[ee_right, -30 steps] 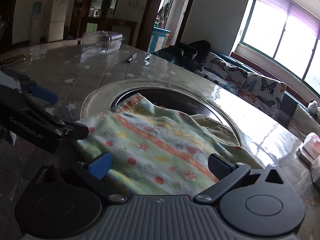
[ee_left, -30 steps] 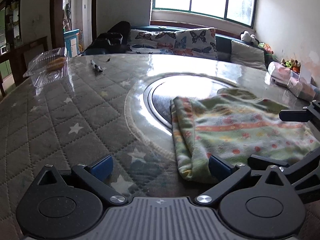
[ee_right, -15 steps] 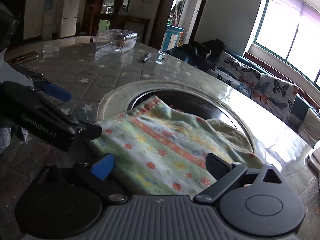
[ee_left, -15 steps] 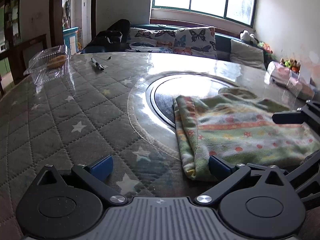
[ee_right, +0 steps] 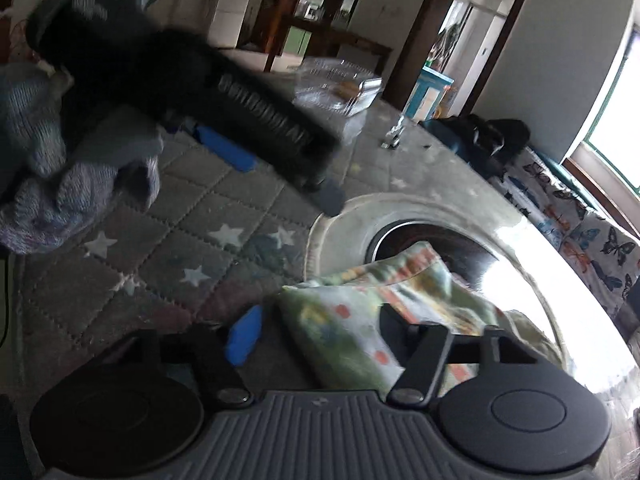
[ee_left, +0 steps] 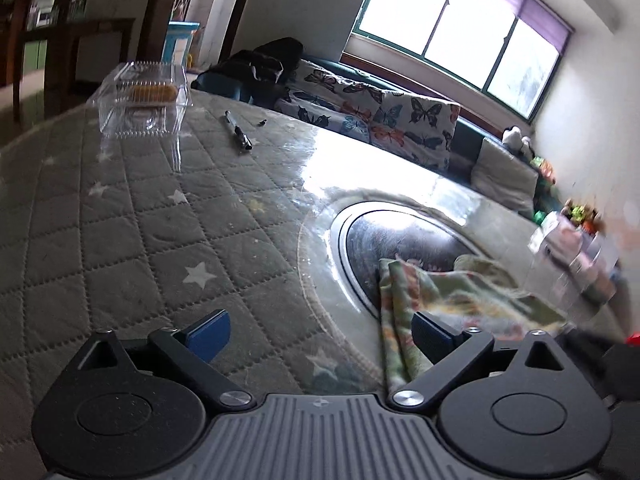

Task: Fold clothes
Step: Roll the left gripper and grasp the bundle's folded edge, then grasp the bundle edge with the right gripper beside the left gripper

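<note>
A green floral cloth with orange stripes [ee_left: 452,296] lies folded over the near rim of the round dark inset [ee_left: 400,240] in the table. My left gripper [ee_left: 320,332] is open above the quilted mat; its right pad [ee_left: 430,332] is at the cloth's folded left edge. In the right wrist view the cloth [ee_right: 360,312] sits bunched between the wide-apart fingers of my right gripper [ee_right: 320,328], which is open. The left gripper [ee_right: 280,168] shows there blurred at upper left, raised above the mat, held by a person's knitted sleeve [ee_right: 60,184].
A clear plastic clamshell box [ee_left: 144,100] and a pen [ee_left: 238,132] lie at the table's far left. Packets and small items [ee_left: 576,240] crowd the right edge. A sofa with butterfly cushions [ee_left: 380,116] runs behind the table. The star-quilted mat [ee_left: 120,220] covers the left side.
Both grippers have swung left and tilted. The left one has drawn off the cloth and risen. The cloth now looks more bunched at the right gripper.
</note>
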Demonstrator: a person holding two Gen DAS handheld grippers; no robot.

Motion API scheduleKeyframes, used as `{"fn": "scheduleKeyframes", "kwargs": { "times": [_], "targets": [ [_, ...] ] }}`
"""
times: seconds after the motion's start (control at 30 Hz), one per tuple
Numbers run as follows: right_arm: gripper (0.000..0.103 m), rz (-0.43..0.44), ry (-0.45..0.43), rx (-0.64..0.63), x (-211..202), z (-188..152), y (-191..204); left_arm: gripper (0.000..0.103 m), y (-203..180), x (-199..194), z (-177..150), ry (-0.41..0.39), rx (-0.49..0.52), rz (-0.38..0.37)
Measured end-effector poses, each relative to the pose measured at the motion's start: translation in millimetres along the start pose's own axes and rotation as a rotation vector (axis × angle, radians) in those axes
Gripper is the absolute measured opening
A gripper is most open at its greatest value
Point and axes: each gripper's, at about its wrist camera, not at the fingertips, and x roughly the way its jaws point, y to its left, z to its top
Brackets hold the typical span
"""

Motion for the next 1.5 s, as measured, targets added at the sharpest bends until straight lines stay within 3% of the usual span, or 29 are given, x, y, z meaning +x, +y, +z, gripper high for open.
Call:
{"fn": "scheduleKeyframes", "kwargs": {
  "times": [0.03, 0.1, 0.3, 0.5, 0.8, 1.03, 1.1, 1.17, 1.27, 1.33, 1.5],
  "targets": [
    [0.054, 0.007, 0.001, 0.009, 1.3, 0.6, -0.8, 0.093, 0.9, 1.1, 0.9, 0.006, -0.014, -0.014],
    [0.037, 0.019, 0.007, 0.027, 2.7, 2.8, -2.6, 0.093, 0.7, 4.2, 2.1, 0.022, -0.039, -0.043],
    [0.016, 0.047, 0.001, 0.12, -0.8, 3.3, -15.9, 0.093, -4.3, 18.4, 5.0, 0.081, -0.114, -0.129],
    [0.013, 0.088, -0.046, 0.268, -16.7, 2.6, -41.2, 0.093, -10.0, 34.6, 12.5, 0.127, -0.182, -0.186],
    [0.012, 0.105, -0.125, 0.381, -44.9, -9.3, -69.5, 0.091, -22.9, 63.8, 21.0, 0.205, -0.267, -0.228],
    [0.012, 0.131, -0.142, 0.396, -53.0, -18.7, -72.2, 0.073, -20.1, 77.7, 20.2, 0.253, -0.365, -0.272],
    [0.012, 0.137, -0.144, 0.399, -53.3, -19.6, -71.8, 0.062, -18.2, 81.0, 18.4, 0.269, -0.389, -0.278],
    [0.012, 0.142, -0.146, 0.4, -52.5, -19.2, -71.2, 0.043, -16.9, 85.3, 14.8, 0.289, -0.412, -0.284],
    [0.012, 0.149, -0.142, 0.396, -50.5, -20.0, -70.5, 0.027, -14.4, 87.7, 10.1, 0.3, -0.427, -0.283],
    [0.014, 0.149, -0.144, 0.398, -51.8, -21.3, -70.8, 0.021, -13.9, 87.7, 8.7, 0.301, -0.427, -0.284],
    [0.029, 0.117, -0.148, 0.414, -58.4, -27.3, -75.8, 0.02, -16.0, 84.2, 9.1, 0.295, -0.399, -0.274]
  ]
}}
